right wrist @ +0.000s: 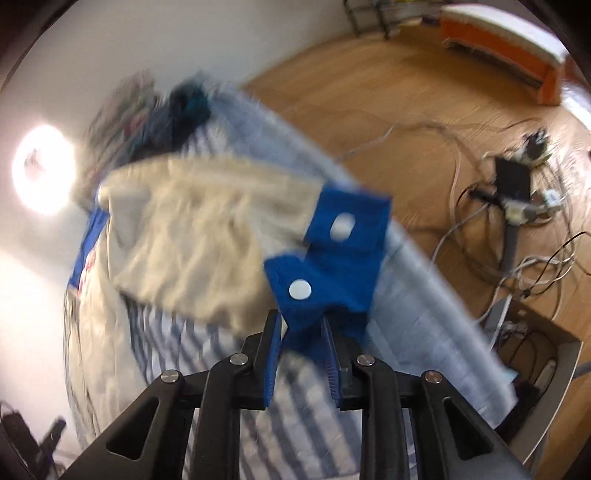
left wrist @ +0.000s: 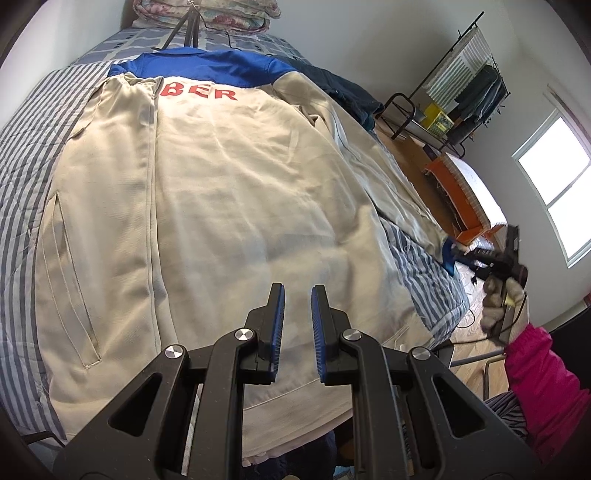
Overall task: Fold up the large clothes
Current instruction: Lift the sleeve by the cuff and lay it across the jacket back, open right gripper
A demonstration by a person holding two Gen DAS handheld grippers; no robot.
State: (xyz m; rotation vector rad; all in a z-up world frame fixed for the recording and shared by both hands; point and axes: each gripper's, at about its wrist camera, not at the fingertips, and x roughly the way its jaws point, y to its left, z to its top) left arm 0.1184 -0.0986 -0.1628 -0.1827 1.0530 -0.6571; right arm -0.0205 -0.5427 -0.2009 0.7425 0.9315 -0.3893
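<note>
A beige jacket (left wrist: 229,184) with a blue yoke and red letters lies back-up on the striped bed (left wrist: 22,166), its left sleeve folded in over the body. My left gripper (left wrist: 297,291) hovers over the hem, its jaws a narrow gap apart with nothing between them. At the bed's right edge my right gripper (left wrist: 461,254) meets the blue cuff (left wrist: 448,254). In the blurred right wrist view that cuff (right wrist: 332,258), with two white snaps, sits pinched in my right gripper (right wrist: 301,317), and the beige sleeve (right wrist: 184,236) trails away from it over the bed.
Dark clothes (left wrist: 347,92) are heaped at the far right of the bed, and a tripod (left wrist: 184,26) stands by folded quilts (left wrist: 207,11). Past the bed are a clothes rack (left wrist: 469,85), an orange bench (left wrist: 461,184) and floor cables (right wrist: 517,206). A pink sleeve (left wrist: 539,369) shows at lower right.
</note>
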